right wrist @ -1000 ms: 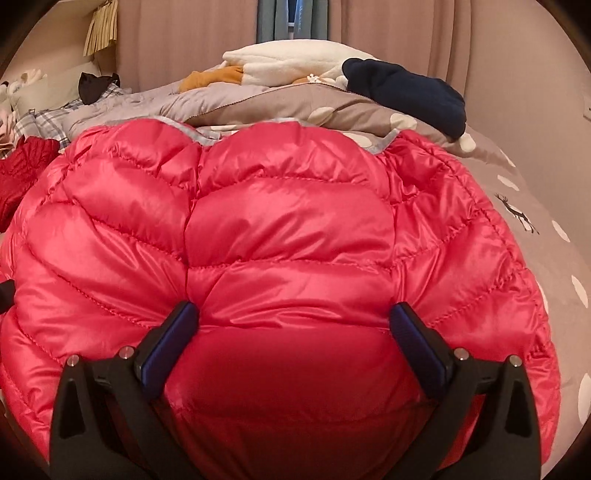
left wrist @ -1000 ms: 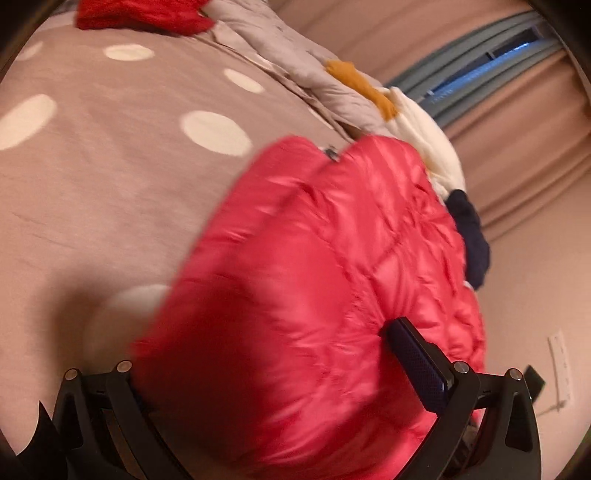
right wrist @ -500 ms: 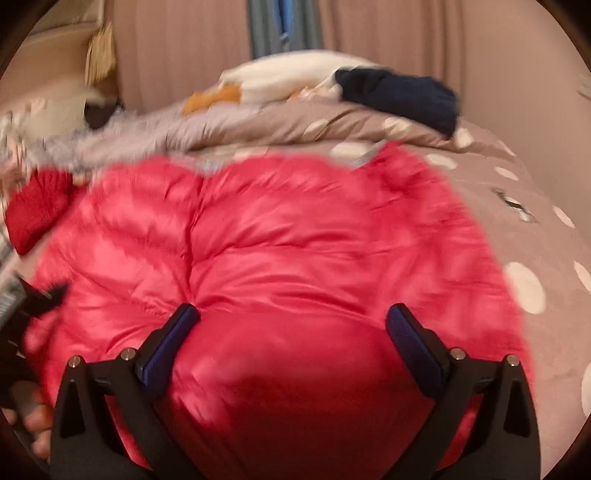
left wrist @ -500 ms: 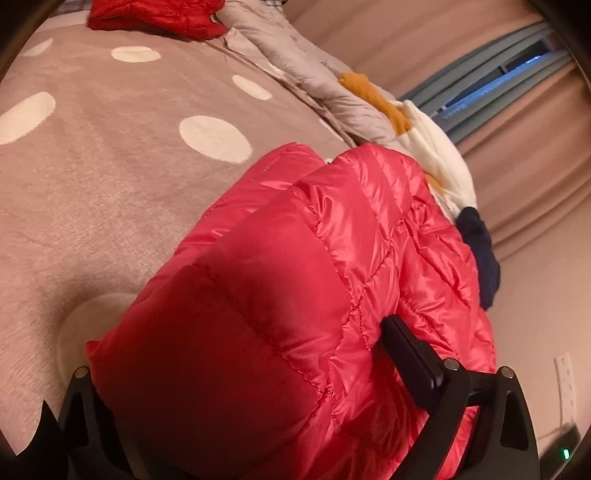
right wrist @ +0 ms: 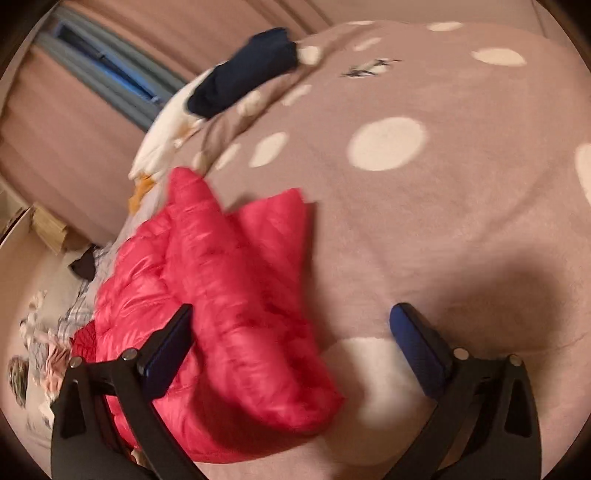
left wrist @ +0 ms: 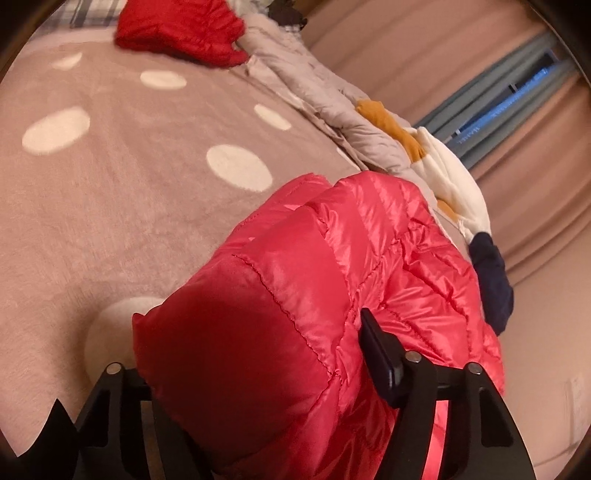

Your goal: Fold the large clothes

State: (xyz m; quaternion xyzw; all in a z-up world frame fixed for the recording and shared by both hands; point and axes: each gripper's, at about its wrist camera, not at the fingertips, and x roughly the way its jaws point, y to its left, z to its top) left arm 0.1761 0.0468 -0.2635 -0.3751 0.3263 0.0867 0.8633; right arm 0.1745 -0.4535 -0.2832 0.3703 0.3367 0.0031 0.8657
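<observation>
Since the earlier frames the right gripper [right wrist: 291, 354] is swinging off the red puffer jacket [right wrist: 229, 314] toward bare blanket and rolling, so that the jacket, which filled its view a second ago, is now sitting in the lower left of the right wrist view. Its jaws have just been closing slightly but are standing wide apart, clamped on nothing: the left finger is overlapping the jacket's folded edge, the right finger is hanging over the taupe polka-dot blanket [right wrist: 443, 221]. The left gripper [left wrist: 255, 365] is keeping its place; its jaws have just been closing with the jacket [left wrist: 295, 314] between them. The right pad is lying against the fabric; the left finger is hidden under the bulge, so whether they are pinching cannot be told. The jacket is lying folded on the blanket, occupying the lower centre and right of the left wrist view. A second red garment [left wrist: 181, 29] is lying at the upper left of that view, and a white and orange garment [left wrist: 436, 162] and a navy garment [left wrist: 493, 280] are lying along the right beside pink curtains [left wrist: 535, 192].
</observation>
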